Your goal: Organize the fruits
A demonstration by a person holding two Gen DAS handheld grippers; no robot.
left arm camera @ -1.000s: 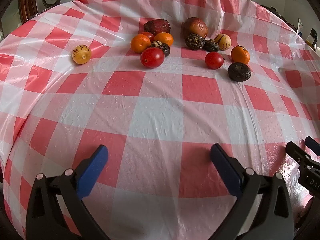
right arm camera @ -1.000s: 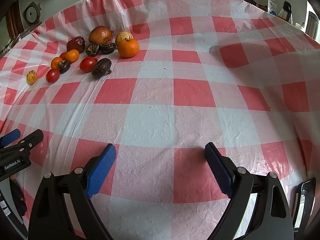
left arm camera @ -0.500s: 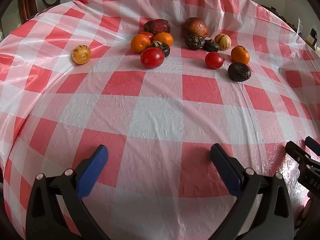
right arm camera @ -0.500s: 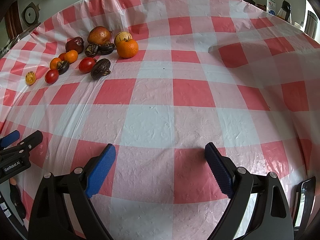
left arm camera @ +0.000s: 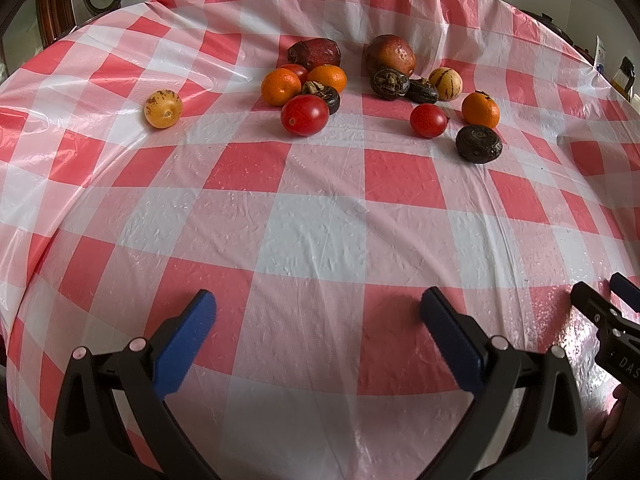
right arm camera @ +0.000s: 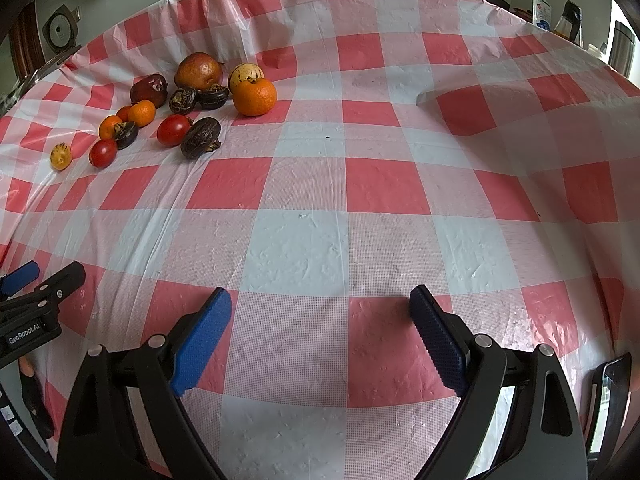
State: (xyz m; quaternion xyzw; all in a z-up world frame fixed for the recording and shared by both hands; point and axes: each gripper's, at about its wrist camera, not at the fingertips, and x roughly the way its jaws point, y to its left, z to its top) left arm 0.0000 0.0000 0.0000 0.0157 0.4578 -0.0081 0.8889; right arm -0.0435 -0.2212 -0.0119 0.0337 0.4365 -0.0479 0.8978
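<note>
Fruits: mixed round oranges, red tomatoes and dark wrinkled pieces [left arm camera: 304, 115] clustered unsorted toward far edge of red-and-white checked plastic-covered surface [left arm camera: 320, 240].
Left gripper [left arm camera: 318, 312]: jaws released, empty, near edge.
Right gripper [right arm camera: 320, 308]: jaws released, empty, poised for reaching.

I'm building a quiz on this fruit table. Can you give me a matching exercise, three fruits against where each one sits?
Things:
1. spotted yellow fruit
2. big tomato
3. dark fruit

Places:
A. front of the left cluster
B. alone, far left
C. nearest fruit on the right side

Pairs: 1-B, 2-A, 3-C
</note>
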